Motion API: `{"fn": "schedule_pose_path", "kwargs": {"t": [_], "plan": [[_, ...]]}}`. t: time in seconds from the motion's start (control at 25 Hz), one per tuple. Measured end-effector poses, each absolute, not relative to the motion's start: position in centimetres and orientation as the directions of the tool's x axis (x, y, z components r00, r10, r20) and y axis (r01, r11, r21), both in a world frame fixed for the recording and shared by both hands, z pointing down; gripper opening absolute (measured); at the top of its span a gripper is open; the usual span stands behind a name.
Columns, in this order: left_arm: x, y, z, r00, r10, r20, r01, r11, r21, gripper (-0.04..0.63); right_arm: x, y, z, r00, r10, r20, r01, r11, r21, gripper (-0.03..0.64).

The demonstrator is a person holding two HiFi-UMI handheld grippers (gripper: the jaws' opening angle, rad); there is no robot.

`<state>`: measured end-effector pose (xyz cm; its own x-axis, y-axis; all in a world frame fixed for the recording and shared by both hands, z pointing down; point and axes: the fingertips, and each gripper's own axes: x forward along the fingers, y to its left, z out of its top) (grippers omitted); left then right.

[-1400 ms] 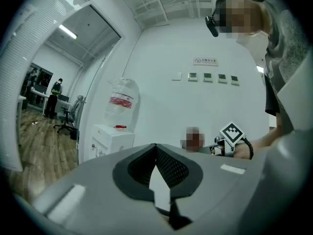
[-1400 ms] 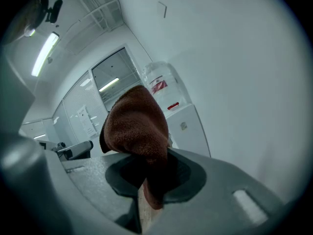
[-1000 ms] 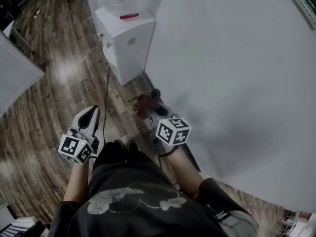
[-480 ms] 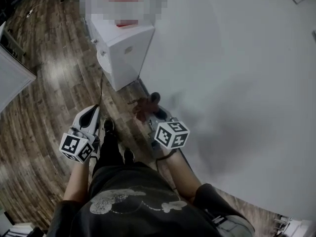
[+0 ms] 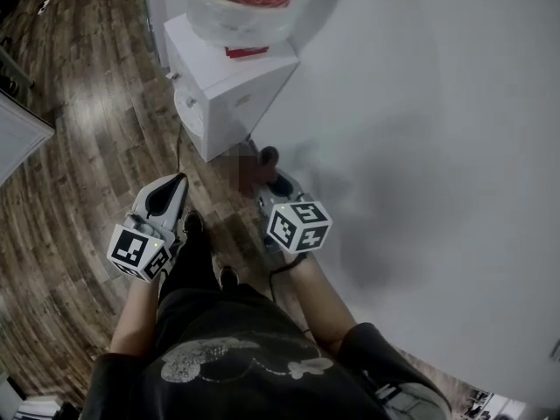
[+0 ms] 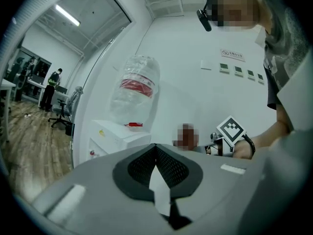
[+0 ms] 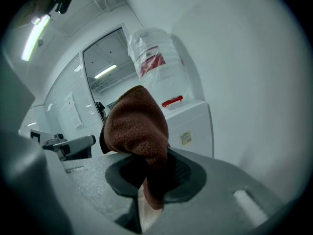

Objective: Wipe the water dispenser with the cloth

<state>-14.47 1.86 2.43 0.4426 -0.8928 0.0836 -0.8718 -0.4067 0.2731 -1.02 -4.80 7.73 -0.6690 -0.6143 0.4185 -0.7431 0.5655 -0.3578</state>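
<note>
Gripping a brown cloth (image 7: 137, 126) between its closed jaws, the right gripper (image 7: 146, 180) points toward the white water dispenser (image 7: 190, 126), the cloth bunched up above the pads. The left gripper (image 6: 156, 153) has its jaws pressed together at the tips, nothing between them. Farther ahead the dispenser stands on the wooden floor (image 5: 79, 147) against a white wall (image 5: 420, 129), a clear bottle (image 5: 241, 3) on top, apart from both grippers

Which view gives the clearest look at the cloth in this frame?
The right gripper view: the brown cloth fills the centre, pinched by the right gripper. In the head view and the left gripper view a blurred patch lies over the spot where it is, so almost none of it shows.
</note>
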Motion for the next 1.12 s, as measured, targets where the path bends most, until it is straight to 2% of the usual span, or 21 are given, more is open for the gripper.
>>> {"fn": "schedule_pose_path", "kwargs": {"t": [0.32,0.56,1.12], "plan": [[-18.9,-4.3,4.7,0.491,-0.864,0.107,-0.843,-0.441,0.308,0.006,-6.7,-13.0,9.9,-0.605,-0.632,0.484,-0.787,0.569,-0.24,0.055],[-19.6,-7.3,7.8,0.533,-0.836,0.131,-0.816,-0.466,0.342,0.006,-8.8,-17.0,11.9,-0.582,-0.66,0.475,-0.798,0.577,-0.176,0.055],[-20.3,-8.4,19.5,0.423,-0.894,0.15,-0.867,-0.352,0.351,0.006,-11.0,-18.6,23.3,-0.645,-0.613,0.456,-0.748,0.628,-0.214,0.055]]}}
